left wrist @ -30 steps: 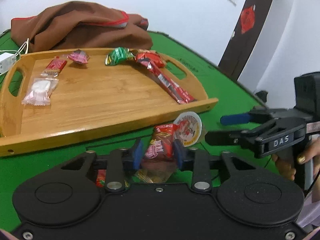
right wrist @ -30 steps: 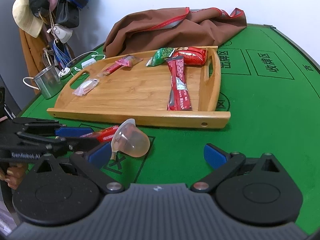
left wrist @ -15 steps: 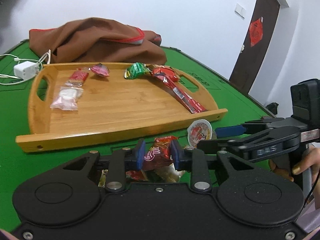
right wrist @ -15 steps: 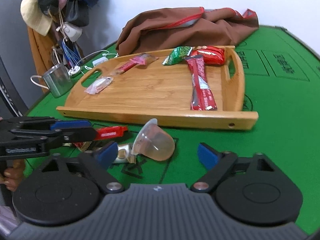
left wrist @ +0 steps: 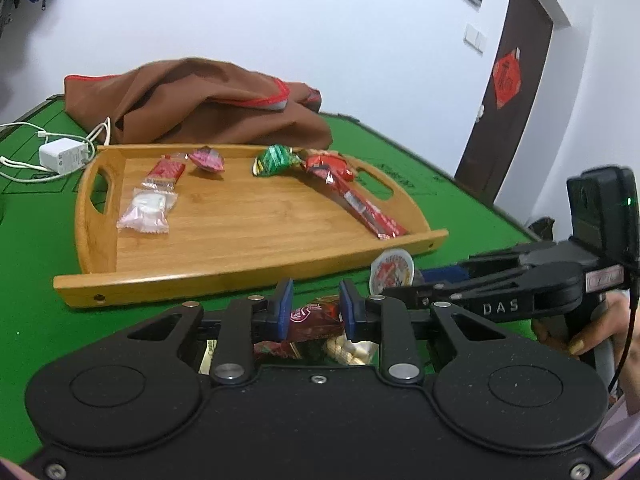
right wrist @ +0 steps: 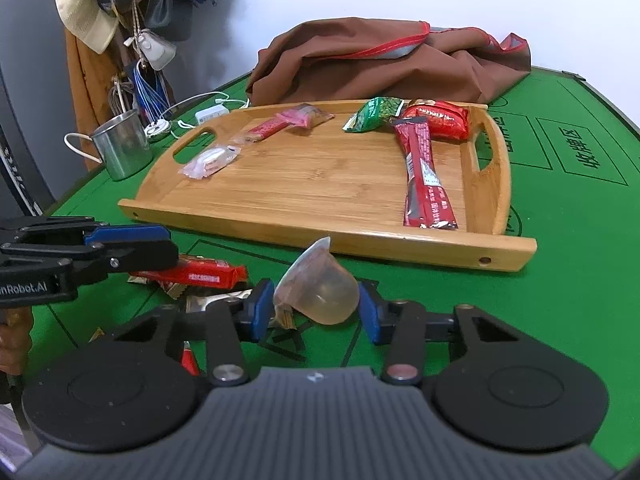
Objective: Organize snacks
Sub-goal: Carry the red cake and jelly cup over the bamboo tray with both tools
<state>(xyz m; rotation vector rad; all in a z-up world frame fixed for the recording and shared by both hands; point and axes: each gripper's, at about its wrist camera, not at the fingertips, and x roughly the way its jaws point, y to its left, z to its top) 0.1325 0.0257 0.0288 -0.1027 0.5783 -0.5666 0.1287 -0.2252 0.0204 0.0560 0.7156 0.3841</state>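
A green felt game table [right wrist: 560, 280] printed with black boxes and characters fills the room's corner, white walls behind it and a dark door off to one side. A bamboo tray [right wrist: 320, 236] sits mid-table, its long front rim facing both tools, with wrapped snacks already along its far edge and a long red stick pack [right wrist: 424, 176] lying near its right handle.

The left gripper [left wrist: 314, 314] is clamped on a red snack packet [left wrist: 316, 318], which sits between its blue pads just short of the tray's front rim. The right gripper [right wrist: 316, 308] has just been closing, with a clear jelly cup [right wrist: 324, 296] between its fingers; the cup lies on its side, foil lid turned up and left, and whether both pads already press on it I cannot tell. The tray's front rim stands directly beyond the cup, so the move ahead is probably a short lift over that rim.

Loose wrappers and a red bar [right wrist: 200, 276] lie on the felt left of the cup, under the left tool. A steel mug [right wrist: 120, 148], a white charger [left wrist: 60, 156] and a brown cloth bag [right wrist: 384, 60] crowd the far edge, clear of the path.
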